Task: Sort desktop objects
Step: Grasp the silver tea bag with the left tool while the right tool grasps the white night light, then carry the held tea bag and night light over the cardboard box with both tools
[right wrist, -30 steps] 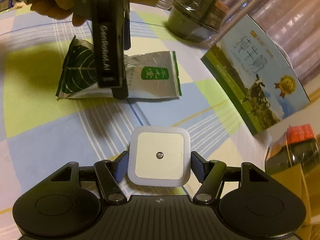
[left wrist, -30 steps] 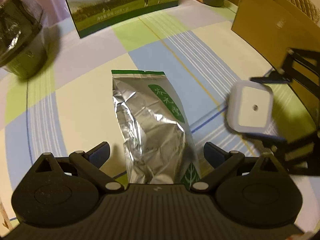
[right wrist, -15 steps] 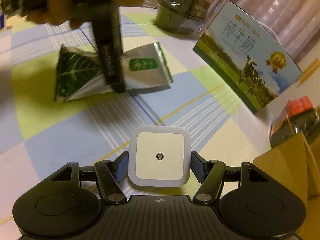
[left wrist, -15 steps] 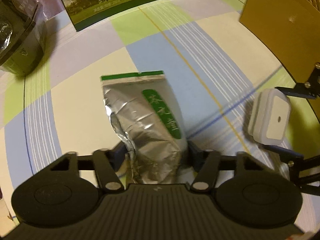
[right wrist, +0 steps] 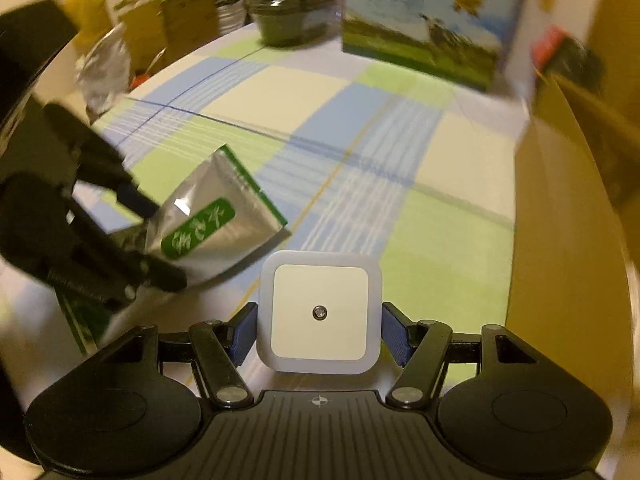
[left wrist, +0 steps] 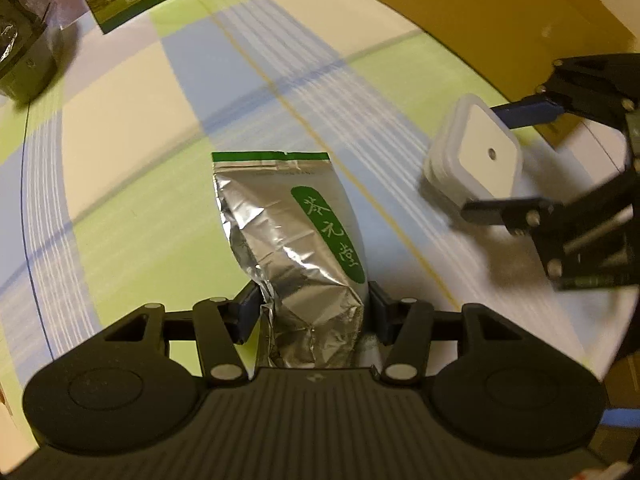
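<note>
My left gripper (left wrist: 312, 312) is shut on a silver foil tea pouch (left wrist: 296, 240) with a green label and holds it off the checked tablecloth (left wrist: 132, 128). The pouch also shows in the right wrist view (right wrist: 208, 224), with the left gripper (right wrist: 156, 240) at the left. My right gripper (right wrist: 319, 332) is shut on a white square night light (right wrist: 319, 312). In the left wrist view the night light (left wrist: 476, 156) and the right gripper (left wrist: 508, 156) are at the right, close to the brown cardboard box (left wrist: 480, 12).
A milk carton box (right wrist: 424, 28) and a dark wrapped container (right wrist: 284, 12) stand at the table's far side. The cardboard box wall (right wrist: 568, 240) rises at the right. More boxes and a foil bag (right wrist: 104, 72) lie at the far left.
My left gripper has closed on the tea pouch and lifted it. My right gripper has swung with the night light toward the cardboard box.
</note>
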